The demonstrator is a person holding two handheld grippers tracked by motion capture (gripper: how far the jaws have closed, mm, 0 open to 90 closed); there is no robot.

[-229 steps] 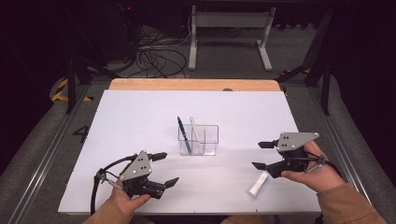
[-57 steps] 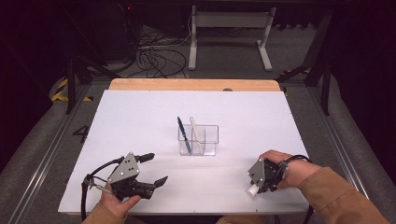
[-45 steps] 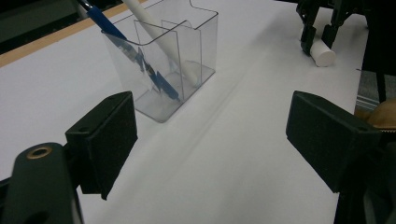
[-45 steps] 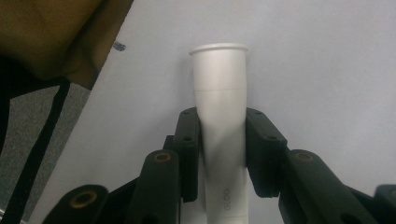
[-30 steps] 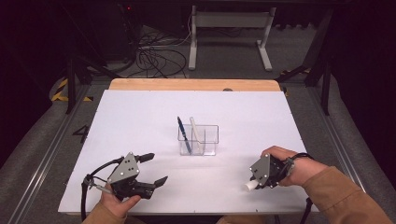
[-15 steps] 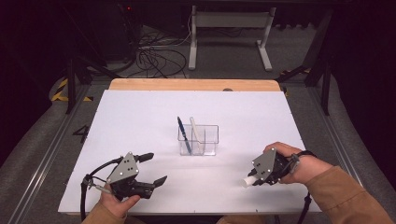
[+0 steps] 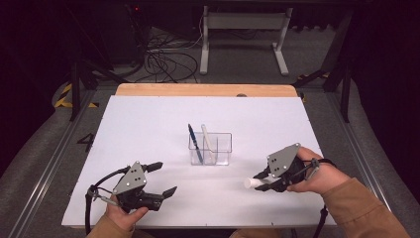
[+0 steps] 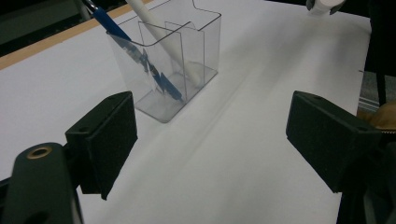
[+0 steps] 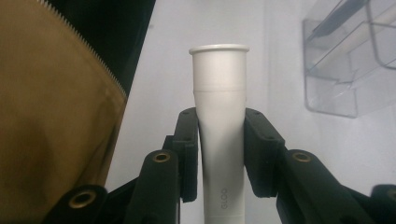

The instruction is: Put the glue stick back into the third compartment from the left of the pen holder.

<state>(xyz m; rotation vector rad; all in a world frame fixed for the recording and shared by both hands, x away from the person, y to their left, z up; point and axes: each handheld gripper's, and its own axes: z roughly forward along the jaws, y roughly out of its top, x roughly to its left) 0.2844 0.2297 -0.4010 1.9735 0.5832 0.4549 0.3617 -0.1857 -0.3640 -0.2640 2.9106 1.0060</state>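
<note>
A clear plastic holder [image 7: 210, 148] stands mid-table with a blue pen [image 7: 194, 143] and a white pen [image 7: 208, 141] leaning in it. My right gripper [image 7: 264, 180] is shut on a white tube-shaped marker [image 7: 253, 183], held a little above the table to the right of the holder, its capped end pointing left. In the right gripper view the marker [image 9: 219, 121] sits squeezed between both pads. My left gripper [image 7: 161, 178] rests open at the front left, nothing between its jaws; its view looks at the holder [image 8: 168, 65] with the blue pen [image 8: 135, 53] inside.
The white table sheet [image 7: 148, 129] has a wooden strip [image 7: 203, 90] along its far edge. Metal rails run down both sides. Cables and a stand base [image 7: 242, 34] lie on the floor beyond. A tan sleeve [image 9: 51, 116] fills the left of the right gripper view.
My right gripper came down on the white marker lying at the front right, shut on it, and has lifted it slightly up and left. The left gripper has barely moved.
</note>
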